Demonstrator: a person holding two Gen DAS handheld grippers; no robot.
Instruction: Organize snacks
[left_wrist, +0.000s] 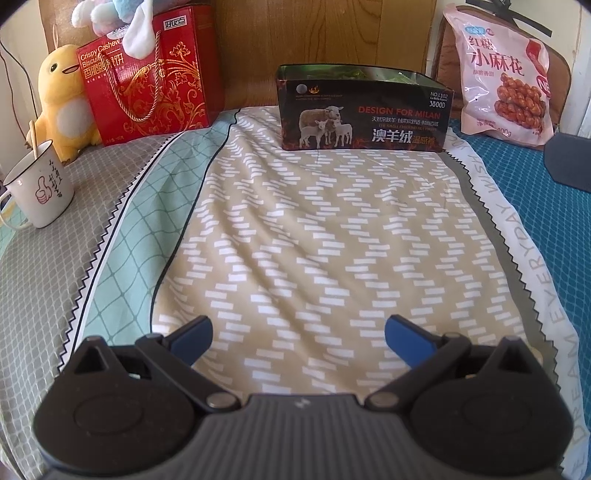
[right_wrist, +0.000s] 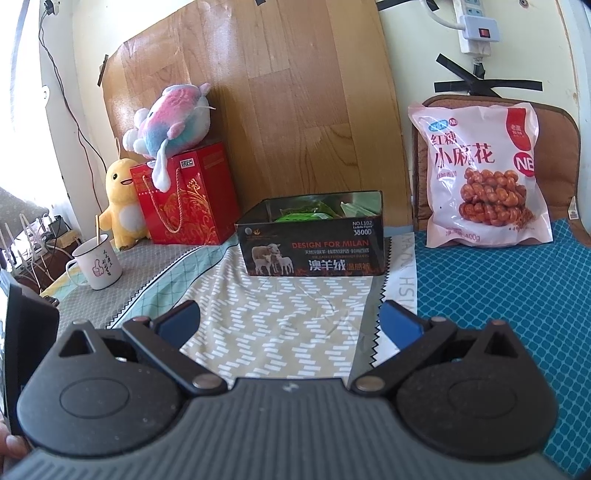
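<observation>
A dark open tin box (left_wrist: 362, 110) printed with sheep stands at the far end of the patterned cloth; in the right wrist view the box (right_wrist: 312, 247) holds green snack packets (right_wrist: 306, 213). A pink bag of twisted dough snacks (left_wrist: 506, 74) (right_wrist: 484, 173) leans upright to the right of the box. A red biscuit gift box (left_wrist: 147, 77) (right_wrist: 188, 195) stands to the left. My left gripper (left_wrist: 298, 338) is open and empty, low over the cloth, well short of the box. My right gripper (right_wrist: 290, 323) is open and empty, also short of the box.
A white mug (left_wrist: 38, 188) (right_wrist: 98, 264) with a stick in it stands at the left. A yellow plush (left_wrist: 66, 99) (right_wrist: 122, 203) sits beside the red box, and a pastel plush (right_wrist: 173, 118) lies on top. A wooden board (right_wrist: 258, 92) stands behind. Teal cloth (right_wrist: 498, 295) lies to the right.
</observation>
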